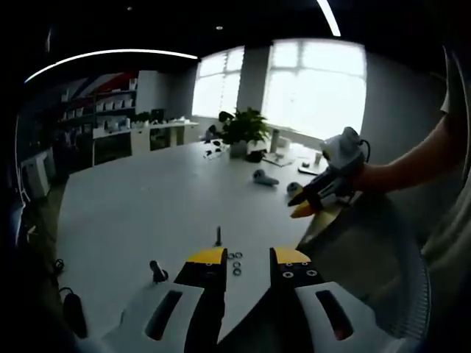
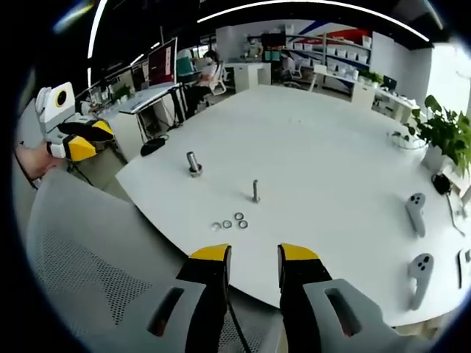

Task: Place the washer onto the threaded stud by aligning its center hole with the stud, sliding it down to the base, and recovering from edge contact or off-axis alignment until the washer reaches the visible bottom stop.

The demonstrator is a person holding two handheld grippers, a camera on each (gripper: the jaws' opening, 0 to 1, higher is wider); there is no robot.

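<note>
White counter [image 2: 324, 140] carries the threaded stud [image 2: 255, 191], upright, with loose washers [image 2: 229, 222] lying just beside it, none on it. The left gripper [image 1: 249, 259] and right gripper [image 2: 254, 254] both hover parted, holding nothing.

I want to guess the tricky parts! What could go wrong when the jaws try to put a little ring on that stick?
1. The washers lie small, flat and bunched together, so the jaws might pinch two or knock them apart.
2. The threaded stud is thin, so a washer could catch on its tip and tilt.
3. The washers sit near the table edge, so a nudged one might roll off.
</note>
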